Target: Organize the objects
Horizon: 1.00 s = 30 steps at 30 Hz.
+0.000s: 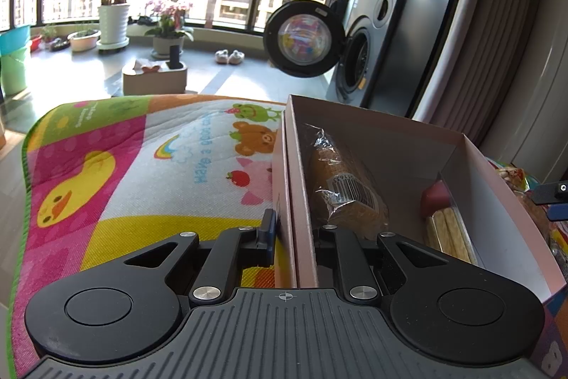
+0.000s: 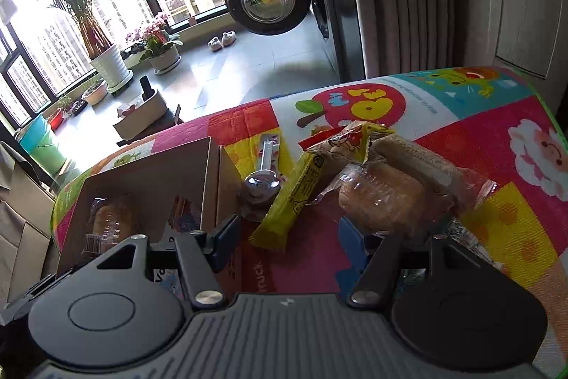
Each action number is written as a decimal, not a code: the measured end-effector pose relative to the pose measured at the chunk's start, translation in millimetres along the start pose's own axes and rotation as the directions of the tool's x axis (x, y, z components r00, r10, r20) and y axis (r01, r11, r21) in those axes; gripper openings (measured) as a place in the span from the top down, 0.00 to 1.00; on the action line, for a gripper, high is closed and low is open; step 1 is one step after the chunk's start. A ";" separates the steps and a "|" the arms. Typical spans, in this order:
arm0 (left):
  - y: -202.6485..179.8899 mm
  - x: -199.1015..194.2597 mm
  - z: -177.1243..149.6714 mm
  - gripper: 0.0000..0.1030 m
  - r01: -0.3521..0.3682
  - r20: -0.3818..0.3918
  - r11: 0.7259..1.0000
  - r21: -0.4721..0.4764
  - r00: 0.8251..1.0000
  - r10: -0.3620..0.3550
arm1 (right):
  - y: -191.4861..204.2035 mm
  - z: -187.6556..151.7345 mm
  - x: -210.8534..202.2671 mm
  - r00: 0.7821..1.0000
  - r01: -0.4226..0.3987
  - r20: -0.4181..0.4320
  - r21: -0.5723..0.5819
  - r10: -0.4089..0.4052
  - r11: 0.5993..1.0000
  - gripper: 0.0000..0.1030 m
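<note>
The left gripper [image 1: 293, 237] is pinching the near-left wall of the pink cardboard box [image 1: 497, 187], one blue-padded finger sitting outside the wall and the other inside, pressed against it. The box is resting on a cartoon-printed play mat [image 1: 106, 173] and is lying open at the top. Inside it, a wrapped bread roll [image 1: 346, 190] with a barcode label is lying along the left wall, and a packet of pale biscuit sticks [image 1: 449, 233] with a red end is sitting toward the right wall (its label is not readable). In the right wrist view, the same box [image 2: 184, 173] is standing at the left, with a shiny metal spoon-like utensil [image 2: 264, 173] lying just beside its right wall. Further right, a yellow snack packet [image 2: 294, 201] is lying on the mat, touching a red-and-yellow cartoon wrapper [image 2: 349, 137]. The right gripper [image 2: 287, 244] is spread wide, its right finger sitting under the edge of a clear-wrapped bun [image 2: 383, 198], which is lying against a wrapped pale sandwich bar [image 2: 415, 158]. Nothing is held between this gripper's fingers.
</note>
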<state>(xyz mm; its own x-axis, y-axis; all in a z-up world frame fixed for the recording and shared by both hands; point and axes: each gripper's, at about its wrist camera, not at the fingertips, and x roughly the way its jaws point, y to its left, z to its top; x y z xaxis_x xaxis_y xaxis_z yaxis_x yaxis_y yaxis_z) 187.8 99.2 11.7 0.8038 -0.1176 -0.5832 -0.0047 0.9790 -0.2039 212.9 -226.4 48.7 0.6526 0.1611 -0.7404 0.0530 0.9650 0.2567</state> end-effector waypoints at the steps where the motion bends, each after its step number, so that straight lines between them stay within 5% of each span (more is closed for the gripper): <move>1: 0.1 0.0 0.0 0.85 0.001 0.000 1.000 0.000 1.000 -0.001 | 4.0 7.1 9.6 1.000 0.001 -0.002 -0.005 -0.001 1.000 0.45; 7: 0.2 -0.1 0.0 0.85 0.000 0.002 1.000 0.001 1.000 0.000 | 11.9 49.8 78.6 0.999 0.020 -0.032 0.039 -0.019 0.999 0.68; 13: -0.5 2.1 -0.9 0.84 -0.005 -0.009 1.000 0.008 1.000 0.005 | 2.9 55.3 118.5 0.992 -0.062 -0.099 0.113 0.073 0.992 0.71; 25: -0.3 4.3 -1.7 0.85 -0.015 -0.025 1.000 0.009 1.000 0.015 | -21.4 -7.6 43.6 0.980 -0.063 -0.193 -0.038 0.054 0.997 0.86; 30: -0.3 4.1 -1.7 0.85 -0.015 -0.024 1.000 0.007 1.000 0.015 | -29.6 -48.9 -0.2 0.979 0.059 -0.178 -0.199 -0.095 0.978 0.86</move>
<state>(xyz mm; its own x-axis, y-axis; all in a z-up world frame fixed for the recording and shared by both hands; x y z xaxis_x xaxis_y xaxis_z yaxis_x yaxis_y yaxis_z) 190.2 98.2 8.0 0.7891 -0.1065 -0.6050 -0.0126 0.9819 -0.1892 174.2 -244.8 10.9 0.4997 0.1027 -0.8601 -0.0601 0.9947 0.0838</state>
